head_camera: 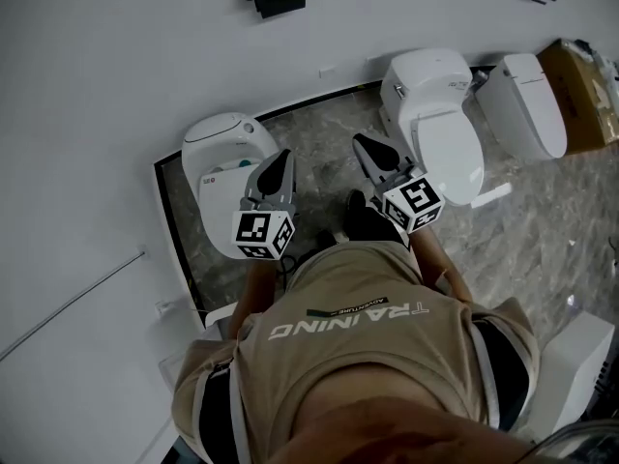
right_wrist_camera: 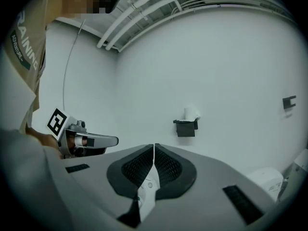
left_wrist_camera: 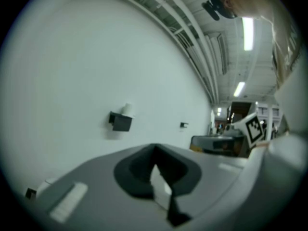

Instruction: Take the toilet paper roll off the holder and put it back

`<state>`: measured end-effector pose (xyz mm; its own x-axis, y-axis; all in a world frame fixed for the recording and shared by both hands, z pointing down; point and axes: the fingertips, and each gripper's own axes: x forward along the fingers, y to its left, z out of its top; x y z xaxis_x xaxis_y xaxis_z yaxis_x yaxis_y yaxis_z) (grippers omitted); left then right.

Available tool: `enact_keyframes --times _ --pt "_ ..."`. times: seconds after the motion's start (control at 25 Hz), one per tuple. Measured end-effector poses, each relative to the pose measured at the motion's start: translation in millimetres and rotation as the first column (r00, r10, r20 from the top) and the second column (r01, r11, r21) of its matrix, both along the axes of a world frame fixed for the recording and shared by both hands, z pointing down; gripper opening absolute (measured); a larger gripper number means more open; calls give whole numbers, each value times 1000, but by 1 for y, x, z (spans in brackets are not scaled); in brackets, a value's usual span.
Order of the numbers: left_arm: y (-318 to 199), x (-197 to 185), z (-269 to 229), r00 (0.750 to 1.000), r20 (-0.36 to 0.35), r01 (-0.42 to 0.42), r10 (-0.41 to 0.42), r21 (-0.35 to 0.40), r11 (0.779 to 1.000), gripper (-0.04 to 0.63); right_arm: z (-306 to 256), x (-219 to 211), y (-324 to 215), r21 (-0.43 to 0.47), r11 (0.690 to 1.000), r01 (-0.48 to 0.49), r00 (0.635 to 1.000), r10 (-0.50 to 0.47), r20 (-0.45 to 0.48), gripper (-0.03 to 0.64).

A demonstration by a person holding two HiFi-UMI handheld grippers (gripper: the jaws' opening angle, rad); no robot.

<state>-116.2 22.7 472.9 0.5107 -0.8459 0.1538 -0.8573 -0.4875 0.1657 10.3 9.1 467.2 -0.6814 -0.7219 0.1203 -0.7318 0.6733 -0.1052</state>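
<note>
Step in hand: the approach to the wall fitting is judged to be under way; the roll has not yet been taken off.
Roll location: the toilet paper roll [right_wrist_camera: 191, 113] is seen sitting at the top of the black holder [right_wrist_camera: 186, 128]. The holder is fixed to the white wall [head_camera: 97, 85], well apart from both grippers.
Left gripper [left_wrist_camera: 154, 150]: the jaws are found closed together, with nothing between the pads.
Right gripper [right_wrist_camera: 154, 146]: the pads are met along one line, and nothing is held.
Pose: both grippers are held out in front of the torso, side by side and apart, close to level with the noses dipped slightly. They are pointed toward the wall, and the marker cubes are turned up toward the head camera.
Ground below: the left gripper is seen over a floor-standing toilet [head_camera: 218, 143], and a second toilet [head_camera: 435, 95] lies just beside the right one.
Method advised: the jaws of the chosen gripper should be opened before the roll is reached. The roll should be met squarely, gripped lightly across its sides because soft paper is expected to crush, and lifted clear.
Not determined: how the roll is retained on the holder cannot be made out from here.
Risk noted: footing should be watched between the toilets.
</note>
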Motion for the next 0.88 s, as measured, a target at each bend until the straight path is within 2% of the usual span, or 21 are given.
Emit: enact_keyframes --times 0.28,0.44,0.64,0.88 --pt "-69 12 4 1000 20 24 -23 -25 999 0 13 -2 -69 -16 998 67 998 -66 23 15" --pt "-120 20 -8 998 48 50 -50 -1 999 0 10 4 -121 -16 993 114 993 -113 21 15" --pt "-177 32 -14 993 50 109 -110 9 994 0 6 17 -181 1 986 166 986 -166 26 15" --pt "-213 33 -18 986 60 158 -158 1 987 0 5 16 -227 -5 977 212 977 -212 30 15"
